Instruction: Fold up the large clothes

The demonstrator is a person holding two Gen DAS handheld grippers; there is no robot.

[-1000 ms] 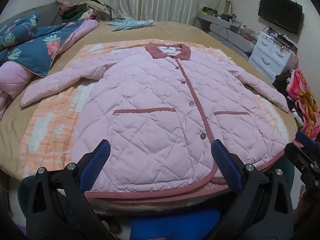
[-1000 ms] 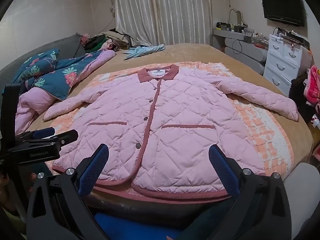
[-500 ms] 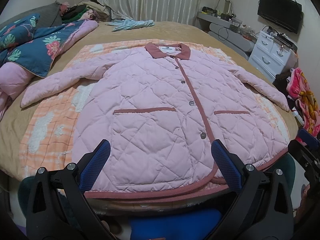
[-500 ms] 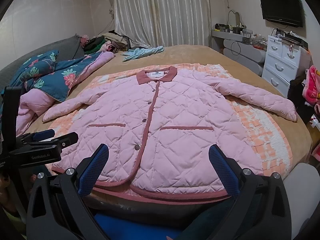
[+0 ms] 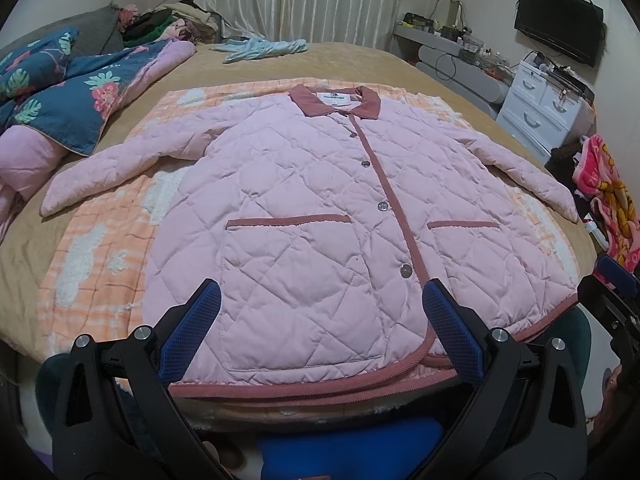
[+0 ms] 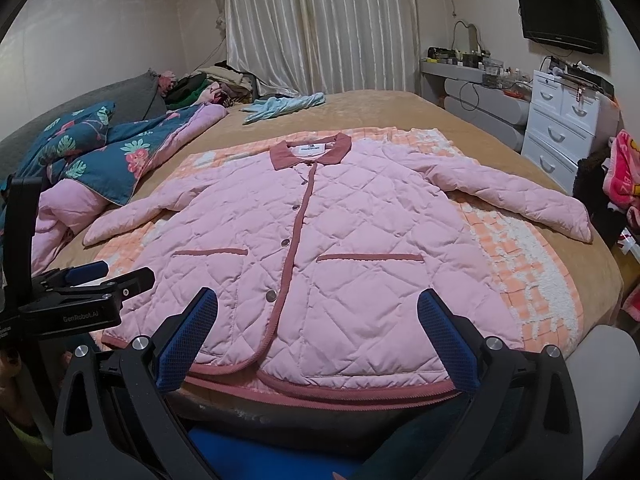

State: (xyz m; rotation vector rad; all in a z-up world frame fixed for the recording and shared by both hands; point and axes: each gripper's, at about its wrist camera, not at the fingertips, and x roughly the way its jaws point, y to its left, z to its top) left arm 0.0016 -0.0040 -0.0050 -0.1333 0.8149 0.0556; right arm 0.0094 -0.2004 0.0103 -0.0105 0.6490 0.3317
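Tan bedding covers the wide bed [image 5: 360, 56] that serves as our work surface, and an orange-and-white checked fleece blanket [image 5: 96, 248] is spread over its near half. Pale pleated curtains [image 6: 320, 28] close off the far wall. Along the right side we note a white chest of drawers [image 6: 560, 128] with a black flat-screen television [image 6: 560, 12] mounted above it. A dark blue floral quilt with pink lining [image 5: 80, 108] is bunched on the left part of the bed, and a light blue garment [image 5: 260, 46] lies crumpled near the far edge.

We find the pink quilted jacket with dusty-rose trim [image 5: 320, 208] lying flat, front side up, on the checked blanket. Its collar points toward the curtains, and its hem lies at the near edge of the bed. The front is buttoned shut. Both sleeves extend outward and slightly toward us. Two trimmed pockets sit on either side of the placket.

Our left gripper [image 5: 320, 332] hovers over the hem near the lowest button, fingers spread wide and holding nothing. Our right gripper [image 6: 316, 332] hovers over the hem on the jacket's right half, likewise spread and clear of the fabric.
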